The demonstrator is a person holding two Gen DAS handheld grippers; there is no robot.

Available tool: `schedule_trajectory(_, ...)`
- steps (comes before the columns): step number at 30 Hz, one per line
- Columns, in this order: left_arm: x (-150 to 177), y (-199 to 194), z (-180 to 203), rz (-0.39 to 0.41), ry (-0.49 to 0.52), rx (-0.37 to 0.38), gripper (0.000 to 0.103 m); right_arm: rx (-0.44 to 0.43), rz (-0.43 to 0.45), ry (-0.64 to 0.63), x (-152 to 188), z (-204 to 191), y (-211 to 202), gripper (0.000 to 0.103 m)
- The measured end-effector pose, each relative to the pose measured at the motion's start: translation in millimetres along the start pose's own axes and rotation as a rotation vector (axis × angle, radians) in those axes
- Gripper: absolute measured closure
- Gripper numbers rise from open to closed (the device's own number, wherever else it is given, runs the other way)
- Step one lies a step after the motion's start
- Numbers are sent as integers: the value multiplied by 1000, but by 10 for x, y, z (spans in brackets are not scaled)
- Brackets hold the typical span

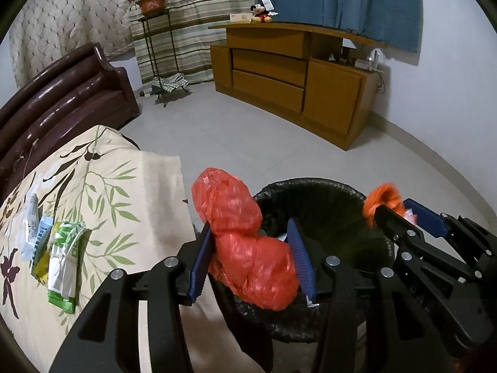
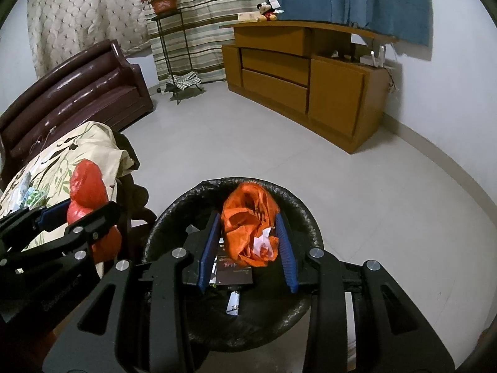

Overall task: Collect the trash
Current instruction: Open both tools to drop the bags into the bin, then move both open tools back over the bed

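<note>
Centre both bundles over the lined bin (image 2: pixel 298 217) before release: left gripper (image 1: pixel 251 248) pinches the red bag (image 1: pixel 248 248), right gripper (image 2: pixel 248 242) pinches the orange bag (image 2: pixel 248 223).

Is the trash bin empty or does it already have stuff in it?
Not empty. The trash bin already holds a dark packet and a white scrap at its bottom.

bin (image 2: pixel 306 217): on floor, right of cloth-covered table (image 1: pixel 149 186) | wrappers (image 1: pixel 59 248): on table | cabinet (image 1: pixel 279 71): behind bin
</note>
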State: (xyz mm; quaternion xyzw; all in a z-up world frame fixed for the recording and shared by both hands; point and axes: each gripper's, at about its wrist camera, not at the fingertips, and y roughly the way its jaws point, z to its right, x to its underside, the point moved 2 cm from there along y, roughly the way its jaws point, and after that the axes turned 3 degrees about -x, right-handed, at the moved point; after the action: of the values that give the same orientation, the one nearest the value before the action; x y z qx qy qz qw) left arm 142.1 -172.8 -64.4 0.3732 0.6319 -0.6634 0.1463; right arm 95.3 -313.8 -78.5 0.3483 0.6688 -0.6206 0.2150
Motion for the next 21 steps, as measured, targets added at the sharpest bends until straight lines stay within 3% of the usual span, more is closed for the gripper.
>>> schedule_trajectory(2, 1, -4, -6, 1, -5, -3, 50, 3, 4, 6, -13, 13, -1, 55)
schedule_trajectory(13, -9, -29, -31, 12, -15, -3, 34, 17, 15, 9, -17, 25, -37, 55)
schedule_trajectory(21, -20, -41, -30, 16, -18, -3, 34, 22, 13, 15, -14, 43, -54, 55)
